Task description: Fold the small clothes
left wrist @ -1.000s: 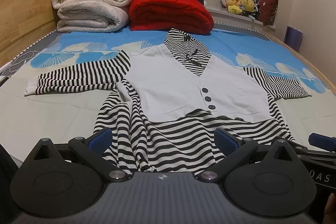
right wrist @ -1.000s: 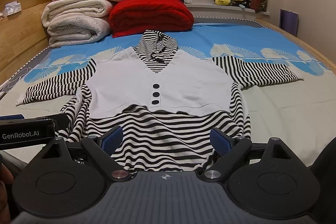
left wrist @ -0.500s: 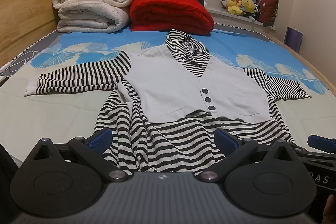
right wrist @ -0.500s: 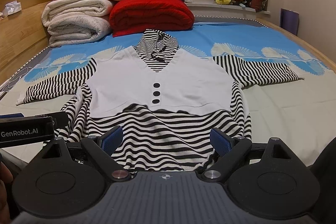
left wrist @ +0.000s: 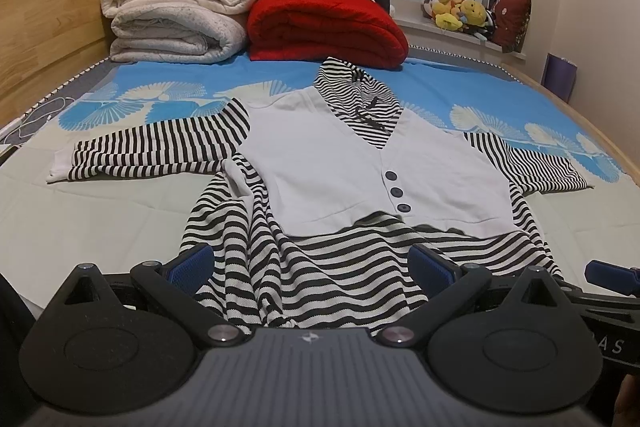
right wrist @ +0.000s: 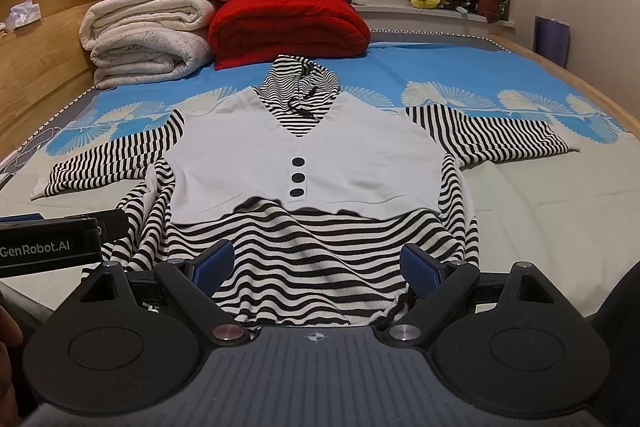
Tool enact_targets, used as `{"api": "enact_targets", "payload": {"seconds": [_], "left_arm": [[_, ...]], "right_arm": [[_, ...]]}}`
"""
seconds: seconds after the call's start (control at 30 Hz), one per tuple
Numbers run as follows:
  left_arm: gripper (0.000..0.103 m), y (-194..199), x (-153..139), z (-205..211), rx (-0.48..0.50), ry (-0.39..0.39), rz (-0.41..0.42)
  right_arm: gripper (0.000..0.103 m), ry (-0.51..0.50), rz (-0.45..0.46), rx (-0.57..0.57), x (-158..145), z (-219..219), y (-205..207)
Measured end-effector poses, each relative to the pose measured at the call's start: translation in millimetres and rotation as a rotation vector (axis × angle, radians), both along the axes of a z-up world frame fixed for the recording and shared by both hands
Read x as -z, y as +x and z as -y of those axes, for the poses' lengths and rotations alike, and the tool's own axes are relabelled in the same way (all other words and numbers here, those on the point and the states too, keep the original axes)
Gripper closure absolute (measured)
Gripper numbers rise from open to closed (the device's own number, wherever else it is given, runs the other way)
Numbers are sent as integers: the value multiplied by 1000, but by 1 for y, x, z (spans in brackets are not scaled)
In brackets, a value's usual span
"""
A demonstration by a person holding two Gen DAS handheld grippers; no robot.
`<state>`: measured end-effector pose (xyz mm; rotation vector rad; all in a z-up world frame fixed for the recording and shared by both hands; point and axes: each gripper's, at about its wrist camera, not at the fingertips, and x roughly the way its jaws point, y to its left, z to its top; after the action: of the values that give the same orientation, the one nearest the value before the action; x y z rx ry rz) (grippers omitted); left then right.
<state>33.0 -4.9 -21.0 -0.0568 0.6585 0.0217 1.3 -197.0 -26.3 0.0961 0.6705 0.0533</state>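
A bed (left wrist: pixel 100 219) carries folded blankets (left wrist: pixel 176 23) at its far end and a striped garment (right wrist: pixel 304 155) spread flat in the middle, sleeves out. At its near hem, the left tool (left wrist: pixel 312 263) and right tool (right wrist: pixel 316 267) both stand wide apart, gripping nothing.

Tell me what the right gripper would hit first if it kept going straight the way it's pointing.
Probably the striped hem of the garment, lying between the open right gripper's fingers; depth is hard to judge.
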Motion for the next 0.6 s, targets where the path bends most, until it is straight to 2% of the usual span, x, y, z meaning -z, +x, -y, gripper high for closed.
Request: {"api": "enact_targets", "payload": {"seconds": [0.6], "left_arm": [[0, -1, -1, -1, -1, -2, 2]], "right_arm": [[13, -2, -1, 0, 0, 0, 1]]}}
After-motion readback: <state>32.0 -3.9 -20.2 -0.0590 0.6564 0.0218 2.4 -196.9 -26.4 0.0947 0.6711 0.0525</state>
